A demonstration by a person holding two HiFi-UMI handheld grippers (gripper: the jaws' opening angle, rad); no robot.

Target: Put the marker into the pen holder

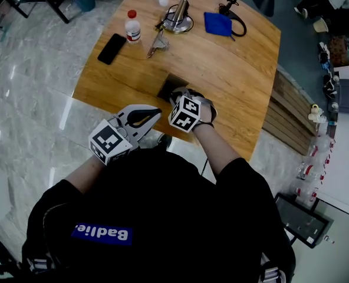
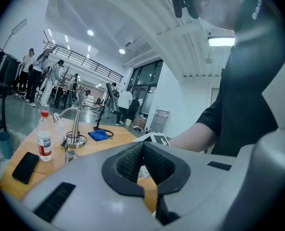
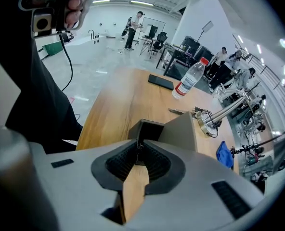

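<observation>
Seen from above, a wooden table. The pen holder, a dark open-topped box, stands by the table's edge closest to the person. The right gripper hovers directly over the holder, jaws clenched together (the holder's inside is dark, and the marker cannot be made out there or between the jaws). The left gripper, clenched and empty, is left of the holder. Beyond the holder are a phone, water bottle and desk lamp.
</observation>
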